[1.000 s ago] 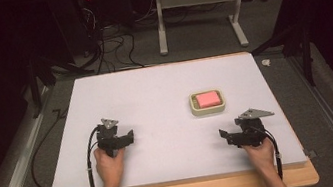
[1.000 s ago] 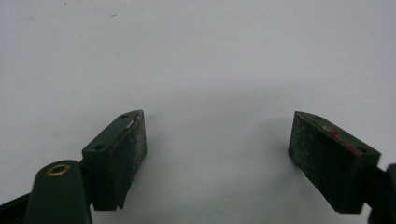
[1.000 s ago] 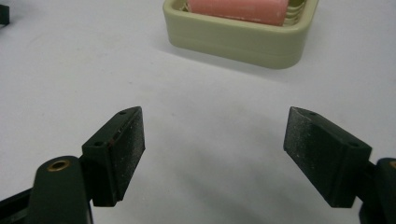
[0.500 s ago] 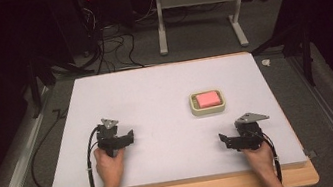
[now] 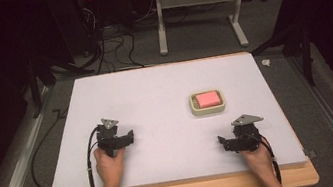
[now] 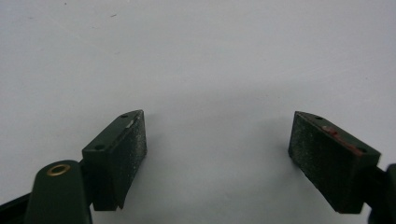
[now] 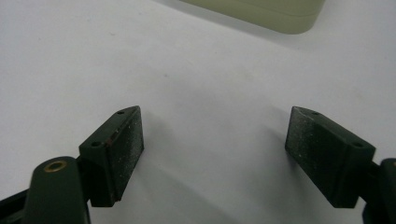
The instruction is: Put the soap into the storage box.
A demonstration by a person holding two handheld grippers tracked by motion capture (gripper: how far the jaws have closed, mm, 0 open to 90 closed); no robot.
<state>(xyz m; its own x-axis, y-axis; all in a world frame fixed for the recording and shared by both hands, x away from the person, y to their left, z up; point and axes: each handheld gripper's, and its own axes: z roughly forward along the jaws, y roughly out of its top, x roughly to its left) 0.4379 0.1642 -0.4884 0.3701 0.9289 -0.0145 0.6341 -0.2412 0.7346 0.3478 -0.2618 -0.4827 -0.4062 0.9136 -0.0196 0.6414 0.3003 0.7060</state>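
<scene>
Two grippers wide open, both empty.
Left gripper [image 5: 130, 136] and right gripper [image 5: 223, 143] rest over the white table [image 5: 154, 95]; one beige tray [image 5: 208, 110] holds one pink block [image 5: 206, 99].

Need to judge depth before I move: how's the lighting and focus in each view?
High view: white table evenly lit, surroundings dark, pink block in its beige tray sharp enough. Left gripper view: left tool in focus, with soft shadows beside its pads. Right gripper view: right tool likewise; tray edge at top slightly soft.
</scene>
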